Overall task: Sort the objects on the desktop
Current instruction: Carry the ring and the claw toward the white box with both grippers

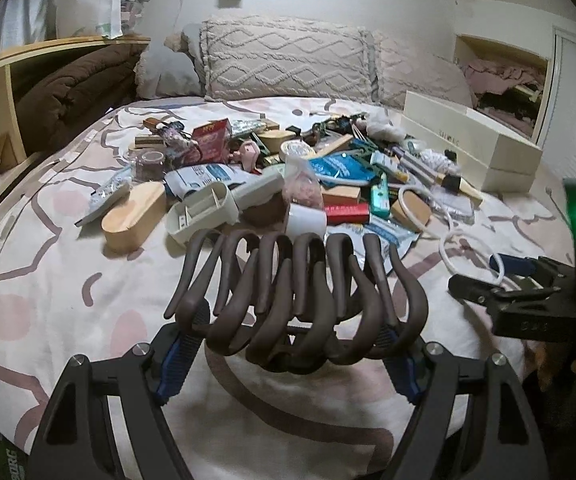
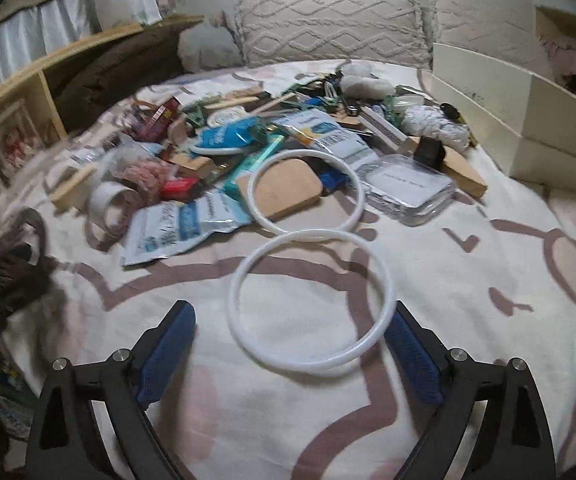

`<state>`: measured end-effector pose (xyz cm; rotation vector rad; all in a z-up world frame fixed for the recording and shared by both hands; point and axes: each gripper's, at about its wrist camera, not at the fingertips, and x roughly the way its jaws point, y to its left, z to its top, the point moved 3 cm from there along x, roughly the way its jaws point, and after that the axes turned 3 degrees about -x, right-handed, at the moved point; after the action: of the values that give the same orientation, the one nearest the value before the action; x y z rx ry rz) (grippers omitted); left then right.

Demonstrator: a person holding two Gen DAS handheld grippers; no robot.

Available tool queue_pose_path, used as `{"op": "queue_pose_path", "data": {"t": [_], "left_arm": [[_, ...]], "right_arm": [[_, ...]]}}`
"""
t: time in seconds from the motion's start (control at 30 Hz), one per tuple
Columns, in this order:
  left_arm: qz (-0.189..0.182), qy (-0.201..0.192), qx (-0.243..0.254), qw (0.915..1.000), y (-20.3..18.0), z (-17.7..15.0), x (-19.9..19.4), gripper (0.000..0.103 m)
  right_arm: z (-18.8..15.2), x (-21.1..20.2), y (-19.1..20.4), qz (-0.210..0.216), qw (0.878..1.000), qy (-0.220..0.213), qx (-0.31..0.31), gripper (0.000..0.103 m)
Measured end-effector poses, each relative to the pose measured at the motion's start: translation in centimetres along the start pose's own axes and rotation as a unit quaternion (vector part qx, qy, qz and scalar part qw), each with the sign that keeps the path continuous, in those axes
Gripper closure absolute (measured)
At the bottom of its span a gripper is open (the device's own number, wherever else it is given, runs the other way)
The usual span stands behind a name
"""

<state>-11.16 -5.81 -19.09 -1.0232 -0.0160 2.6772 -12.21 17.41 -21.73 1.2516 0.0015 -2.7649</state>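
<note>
A large brown claw hair clip (image 1: pixel 288 296) spans the blue pads (image 1: pixel 179 356) of my left gripper (image 1: pixel 294 348), which is shut on it just above the patterned bedspread (image 1: pixel 67 300). The clip shows again, blurred, at the left edge of the right wrist view (image 2: pixel 19 256). My right gripper (image 2: pixel 290 316) stands open over the bed. A white ring (image 2: pixel 312 235) lies flat between its fingertips, its right edge close to the right pad (image 2: pixel 408 344). A second white ring (image 2: pixel 308 153) lies just beyond, over a cork pad (image 2: pixel 283 188). My right gripper (image 1: pixel 492 276) also appears at the right of the left wrist view.
A pile of several small things (image 1: pixel 288 168) covers the middle of the bed: packets, boxes, wooden cases, a jar. Two stacked cream boxes (image 1: pixel 472 148) stand at the right. Pillows (image 1: pixel 288 56) line the back. A wooden shelf (image 1: pixel 3 80) runs along the left side.
</note>
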Motion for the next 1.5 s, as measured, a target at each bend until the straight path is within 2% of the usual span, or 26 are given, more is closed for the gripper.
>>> {"op": "queue_pose_path", "data": {"t": [0.17,0.37,0.53,0.57,0.6,1.03,1.5], "left_arm": [[0.000,-0.005,-0.009,0.9999,0.1,0.4,-0.4,0.023],[-0.002,-0.008,-0.002,1.0000,-0.3,0.5,-0.5,0.023],[-0.004,-0.008,0.001,1.0000,-0.7,0.5,-0.5,0.023],[-0.005,-0.008,0.001,1.0000,-0.8,0.6,-0.5,0.023],[-0.005,-0.008,0.001,1.0000,-0.9,0.6,-0.5,0.023],[-0.009,-0.012,0.006,0.9999,-2.5,1.5,-0.6,0.023],[-0.016,-0.025,0.008,0.9995,-5.3,3.6,-0.9,0.023]], "right_arm": [[0.5,0.7,0.0,-0.027,0.999,0.009,-0.034,0.008],[1.1,1.6,-0.2,-0.025,0.998,0.015,-0.056,0.008],[1.3,1.8,-0.5,-0.006,0.999,0.014,-0.045,0.009],[1.2,1.7,-0.5,-0.004,0.999,0.012,-0.045,0.017],[1.2,1.6,-0.5,-0.002,0.999,0.010,-0.045,0.018],[1.0,0.4,-1.0,0.011,1.000,0.004,-0.027,0.019],[1.5,-2.9,-4.8,0.004,1.000,-0.016,0.017,0.019]]}}
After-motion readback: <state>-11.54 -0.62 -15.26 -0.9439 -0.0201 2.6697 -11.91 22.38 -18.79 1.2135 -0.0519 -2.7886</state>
